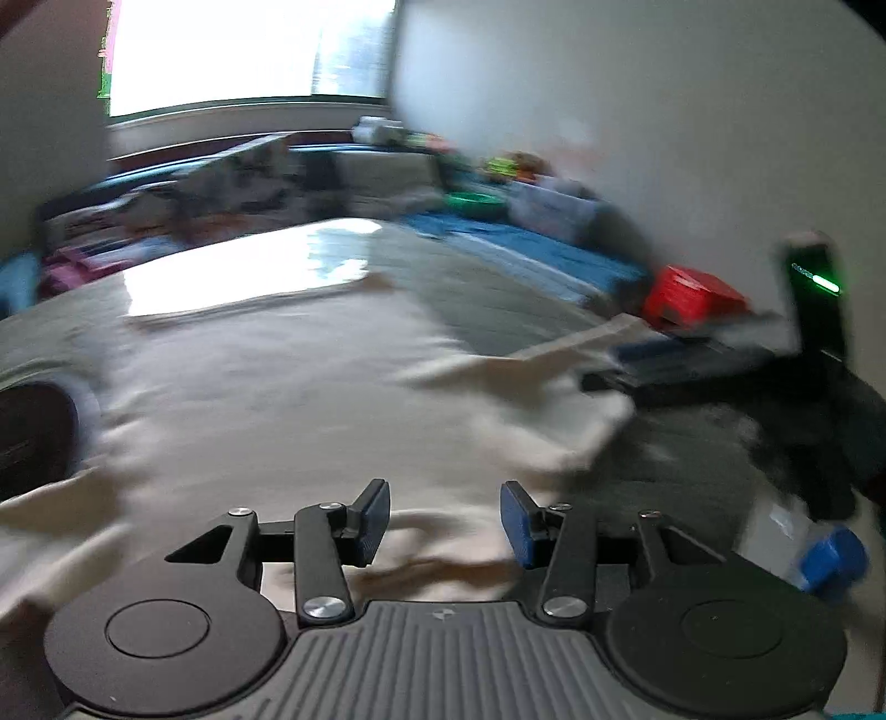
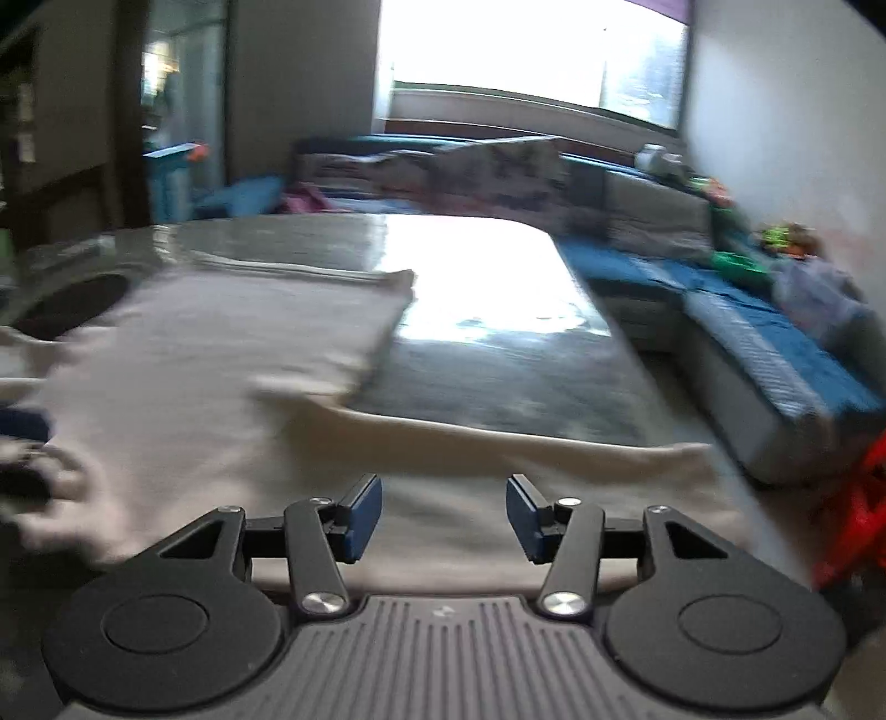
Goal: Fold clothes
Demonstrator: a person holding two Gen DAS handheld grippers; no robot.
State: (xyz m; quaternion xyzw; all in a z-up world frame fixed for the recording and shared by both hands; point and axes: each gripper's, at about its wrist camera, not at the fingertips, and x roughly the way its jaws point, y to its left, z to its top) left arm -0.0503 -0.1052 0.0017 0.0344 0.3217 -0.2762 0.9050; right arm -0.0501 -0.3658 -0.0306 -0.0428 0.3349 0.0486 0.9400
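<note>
A cream-white garment [image 1: 288, 387] lies spread on a glossy grey table [image 1: 487, 299]. My left gripper [image 1: 444, 523] is open and empty, its blue pads just above the near part of the cloth. The right gripper device shows at the right edge of the left wrist view [image 1: 819, 343]. In the right wrist view the same garment [image 2: 221, 387] covers the near left of the table [image 2: 498, 354], one fold running to the right edge. My right gripper [image 2: 444, 518] is open and empty over the near hem. Both views are motion-blurred.
A dark round object [image 1: 33, 437] sits at the table's left edge, also seen in the right wrist view [image 2: 72, 304]. A blue sofa [image 2: 775, 343] with clutter runs along the right wall. A red box [image 1: 692, 299] stands right of the table. A bright window [image 2: 526, 50] is behind.
</note>
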